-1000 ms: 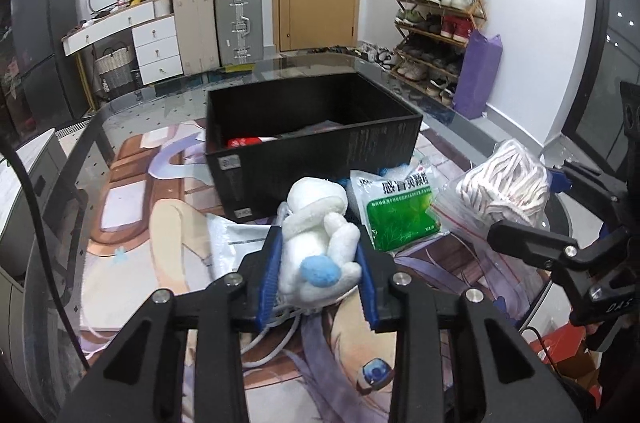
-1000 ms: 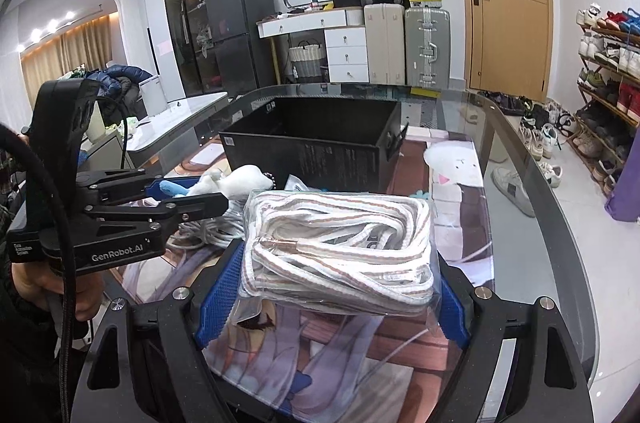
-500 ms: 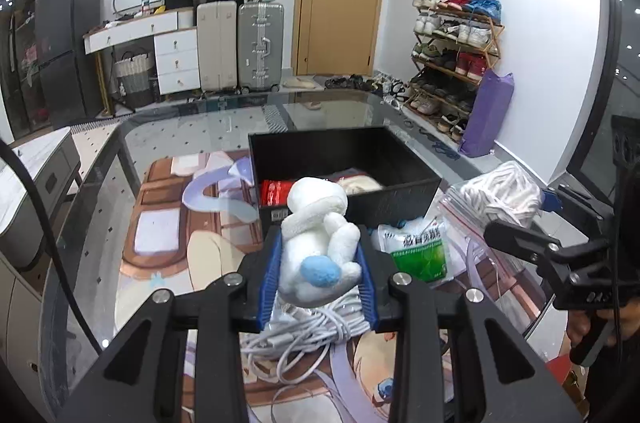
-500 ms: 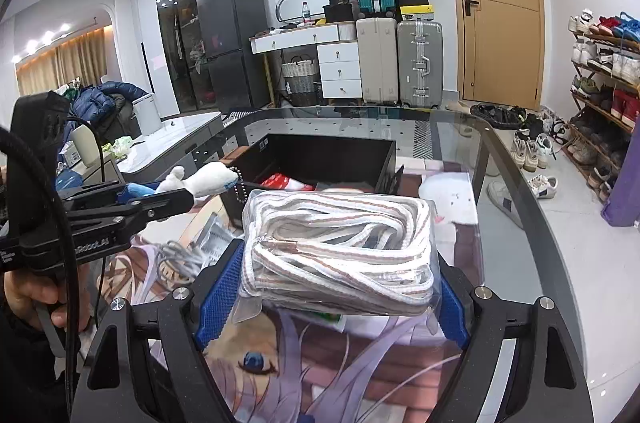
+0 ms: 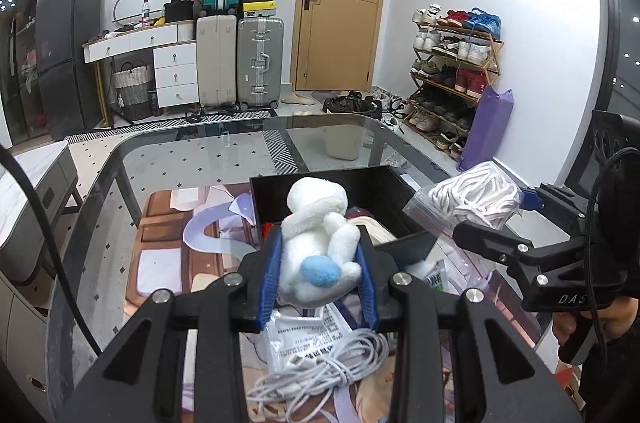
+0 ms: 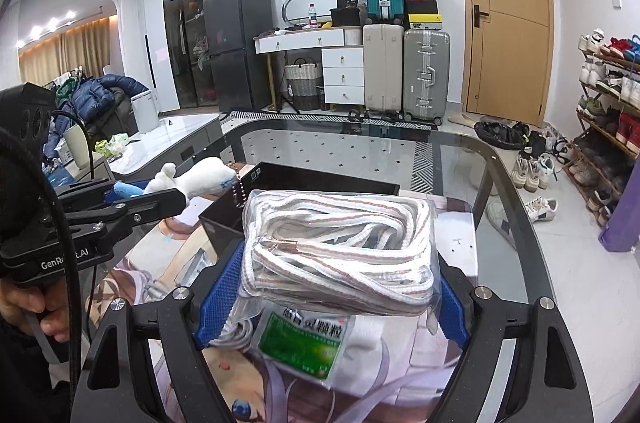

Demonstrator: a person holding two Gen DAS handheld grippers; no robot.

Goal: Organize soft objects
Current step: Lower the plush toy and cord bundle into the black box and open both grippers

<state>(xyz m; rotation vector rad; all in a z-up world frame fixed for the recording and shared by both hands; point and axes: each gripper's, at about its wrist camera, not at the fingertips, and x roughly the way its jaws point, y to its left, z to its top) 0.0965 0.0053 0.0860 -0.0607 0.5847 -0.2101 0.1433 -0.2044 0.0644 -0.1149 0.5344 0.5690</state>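
Now we are holding the left tool [image 5: 318, 277] clamped on a white plush [image 5: 318, 243] above the desk [image 5: 192, 151], near the black box [image 5: 384, 191]; our right tool [image 6: 330, 297] is gripping a bagged rope [image 6: 340, 247] beside it.

The plush [image 5: 320, 243] is fuzzy white cloth with a blue felt-like patch. The rope [image 6: 340, 247] is woven, in a glossy clear plastic bag. The box [image 5: 384, 183] looks matt black; the table [image 5: 200, 159] at 12 o'clock is smooth reflective glass.
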